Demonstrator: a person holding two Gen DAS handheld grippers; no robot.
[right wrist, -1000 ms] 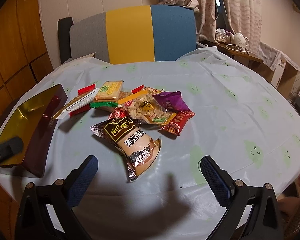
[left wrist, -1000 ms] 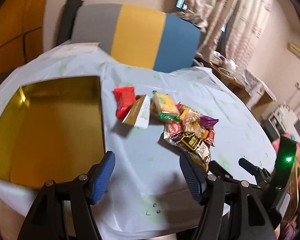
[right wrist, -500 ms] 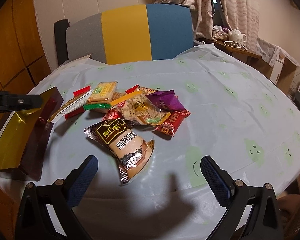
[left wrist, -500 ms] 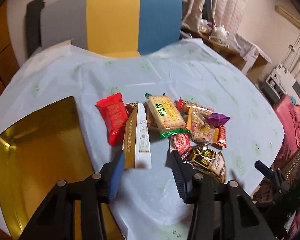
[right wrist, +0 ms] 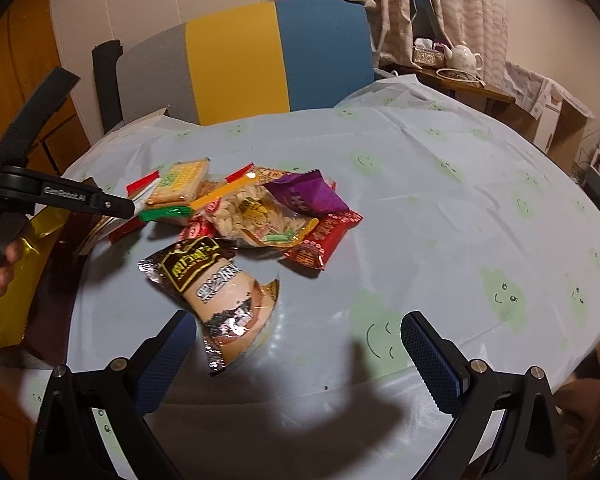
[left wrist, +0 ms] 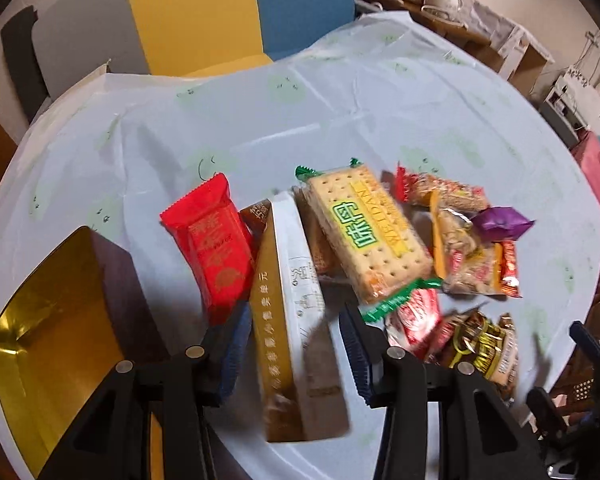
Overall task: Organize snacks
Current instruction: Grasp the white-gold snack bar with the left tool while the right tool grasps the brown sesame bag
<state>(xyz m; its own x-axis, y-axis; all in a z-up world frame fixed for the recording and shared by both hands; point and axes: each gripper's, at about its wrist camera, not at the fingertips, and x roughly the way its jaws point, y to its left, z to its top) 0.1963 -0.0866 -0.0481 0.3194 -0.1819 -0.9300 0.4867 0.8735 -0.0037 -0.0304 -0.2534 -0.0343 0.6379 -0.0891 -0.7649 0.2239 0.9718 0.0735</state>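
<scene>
Taking the gold and white box (left wrist: 288, 304) as the landmark, the scene is being read from left to right. To the left of the box, the gold-lined tin (left wrist: 44, 332) is lying open on the table (left wrist: 340, 92), well apart from the snack pile. Just left of the box, the red packet (left wrist: 212, 240) is lying almost touching it. The box itself is being straddled by the left gripper (left wrist: 292, 344): its long axis is running along the pointing direction of the gripper, and one pad is standing on each long side. The jaws are half spread; a gap is being seen on the right side, so the box is not yet being pinched. To the right of the box, the cracker pack (left wrist: 364, 232) is leaning against it. Further right, the right gripper (right wrist: 296, 352) is being held wide open and empty, near the brown sesame packet (right wrist: 216, 284). The left hand is judged the nearer one for the box.
</scene>
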